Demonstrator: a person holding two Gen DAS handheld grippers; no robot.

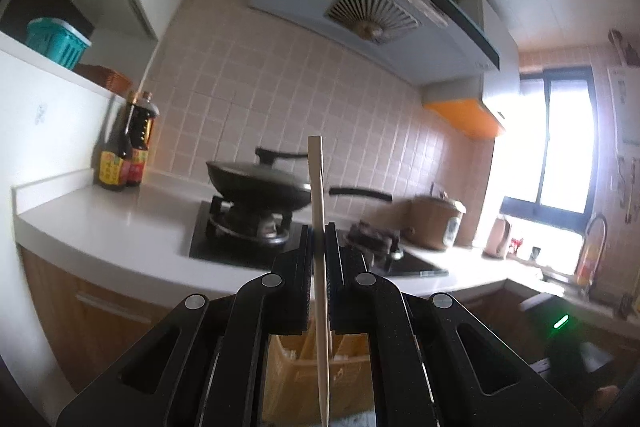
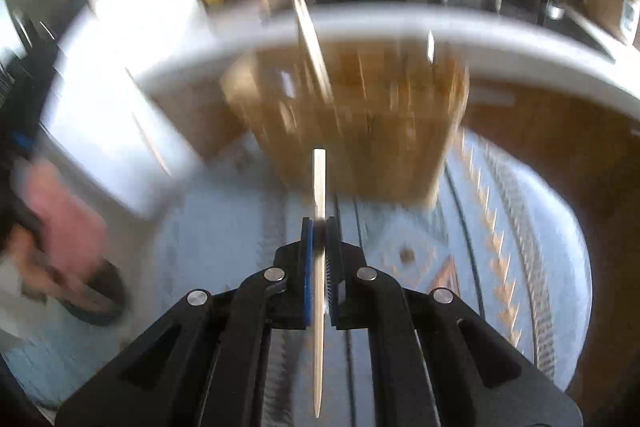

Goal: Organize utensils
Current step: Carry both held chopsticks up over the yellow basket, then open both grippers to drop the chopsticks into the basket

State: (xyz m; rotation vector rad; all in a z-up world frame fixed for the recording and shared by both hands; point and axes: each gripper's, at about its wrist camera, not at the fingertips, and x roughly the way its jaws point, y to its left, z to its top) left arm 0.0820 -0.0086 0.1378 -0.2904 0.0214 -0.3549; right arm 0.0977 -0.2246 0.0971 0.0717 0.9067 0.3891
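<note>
A: Both grippers are clamping a chopstick each. The left gripper (image 1: 319,239) is holding its chopstick (image 1: 318,195) upright in front of the stove; the right gripper (image 2: 319,231) is gripping another chopstick (image 2: 319,187) above the patterned mat (image 2: 500,211).

B: Risk: either thin stick is liable to pivot between the pads and miss the wooden holder (image 2: 360,131).

A: Only the right view is showing that holder whole, though blurred.

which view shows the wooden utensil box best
The right wrist view: the wooden utensil box sits whole ahead on the patterned rug, though blurred. The left wrist view shows only part of it below the gripper.
</note>
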